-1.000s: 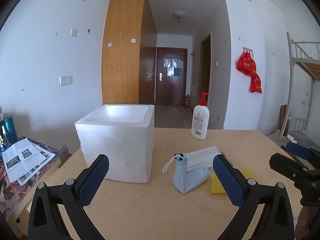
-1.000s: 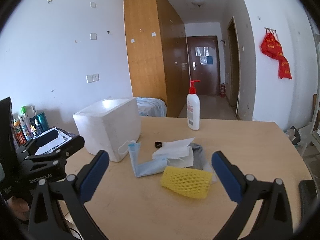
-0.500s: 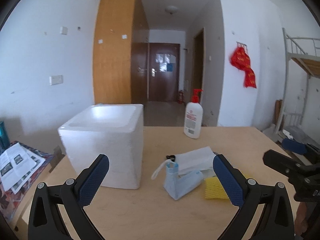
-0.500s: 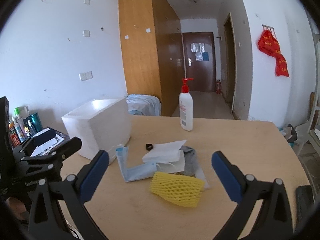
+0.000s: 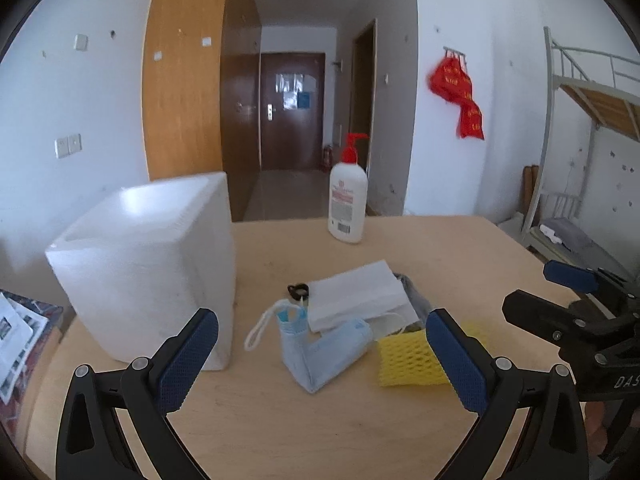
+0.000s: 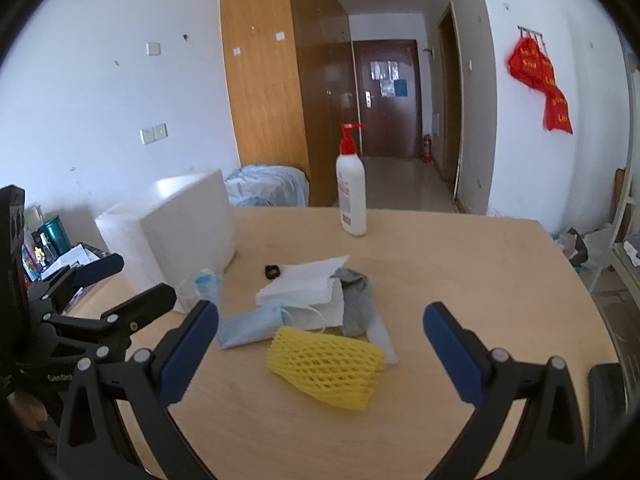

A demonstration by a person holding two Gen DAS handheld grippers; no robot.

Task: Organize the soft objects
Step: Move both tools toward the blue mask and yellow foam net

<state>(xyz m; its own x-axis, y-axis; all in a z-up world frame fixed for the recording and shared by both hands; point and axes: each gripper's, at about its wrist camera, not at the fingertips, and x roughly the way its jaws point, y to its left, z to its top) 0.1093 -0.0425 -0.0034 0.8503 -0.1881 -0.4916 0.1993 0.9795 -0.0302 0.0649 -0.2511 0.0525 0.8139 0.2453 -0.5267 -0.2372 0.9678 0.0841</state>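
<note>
Nothing put away yet, by the look of it. All the soft things lying in one small heap on the counter (image 6: 460, 280), just beside the white foam box (image 5: 148, 264). In the heap: a blue face mask (image 5: 324, 350) bent in the middle, a white folded cloth (image 5: 356, 298) on top, a gray sock (image 6: 354, 300) poking out from under it, and a yellow foam net (image 6: 326, 366) at the near side, touching the mask. A tiny black ring (image 6: 273, 270) next to the cloth. A lotion bottle (image 6: 352, 200) standing far back, well apart from the heap. Left tongs (image 5: 320, 360) wide open, holding nothing, pointing at the mask. Right tongs (image 6: 320, 354) wide open too, holding nothing, pointing at the yellow net. Inside of the box too hidden to see. Probably the very start: every soft thing left to pick up and sort, maybe into the box.
</note>
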